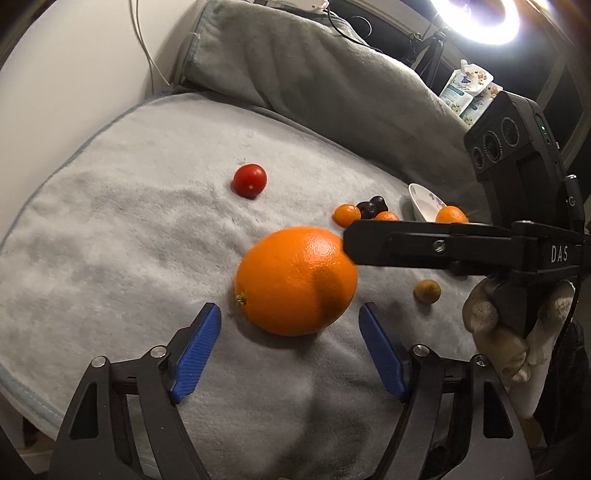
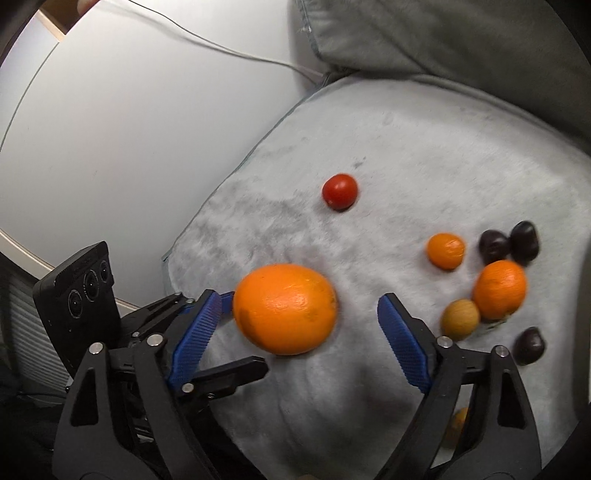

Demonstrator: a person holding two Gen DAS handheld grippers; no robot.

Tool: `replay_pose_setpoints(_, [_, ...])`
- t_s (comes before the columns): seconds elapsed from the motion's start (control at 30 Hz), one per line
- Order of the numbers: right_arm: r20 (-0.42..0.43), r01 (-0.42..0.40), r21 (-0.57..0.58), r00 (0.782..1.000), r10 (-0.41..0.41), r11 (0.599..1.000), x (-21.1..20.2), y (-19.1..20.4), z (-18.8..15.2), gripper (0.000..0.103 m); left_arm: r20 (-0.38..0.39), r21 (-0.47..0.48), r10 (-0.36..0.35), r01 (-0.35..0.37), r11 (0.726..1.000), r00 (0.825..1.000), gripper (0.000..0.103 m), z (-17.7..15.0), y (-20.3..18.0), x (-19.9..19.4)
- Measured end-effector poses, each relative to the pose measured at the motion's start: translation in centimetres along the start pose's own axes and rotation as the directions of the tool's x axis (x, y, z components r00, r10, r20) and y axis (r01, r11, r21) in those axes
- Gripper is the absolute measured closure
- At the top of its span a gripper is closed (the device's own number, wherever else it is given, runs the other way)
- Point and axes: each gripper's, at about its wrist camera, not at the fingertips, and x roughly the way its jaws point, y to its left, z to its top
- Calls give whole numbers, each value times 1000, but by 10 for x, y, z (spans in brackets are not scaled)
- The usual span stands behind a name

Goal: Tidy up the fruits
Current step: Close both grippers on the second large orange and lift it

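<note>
Grey towel (image 1: 129,240), big orange (image 1: 295,280) mid-towel, left gripper (image 1: 290,314) and right gripper (image 2: 299,306) both spread wide.

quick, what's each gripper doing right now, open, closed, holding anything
Left gripper: open, holding nothing, its blue fingers either side of the big orange.
Right gripper: open, holding nothing, facing the same orange.

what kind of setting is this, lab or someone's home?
Probably a home set up for recording, not a lab. Fruit such as the large orange lies on a pale grey plush blanket over a round white table, with a bright ring light and floral refill pouches behind.
</note>
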Motion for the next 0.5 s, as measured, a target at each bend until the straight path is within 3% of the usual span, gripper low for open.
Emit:
replay_pose_setpoints(0.13, [-22,-19,17,1000,20,1000,10,-1,1,15,-7,-1,-8,8,1000,1000,29,0,1,4])
replay_pose_setpoints(0.23, [-40,-36,29,998,37,999,16,-2,1,25,-14,-3,-11,11,1000,1000,33,0,3,6])
replay_pose_setpoints(0.5, [-67,-68,56,995,72,996,26,-5,0,33,-11,-2,-30,30,1000,999,41,-2,4,7])
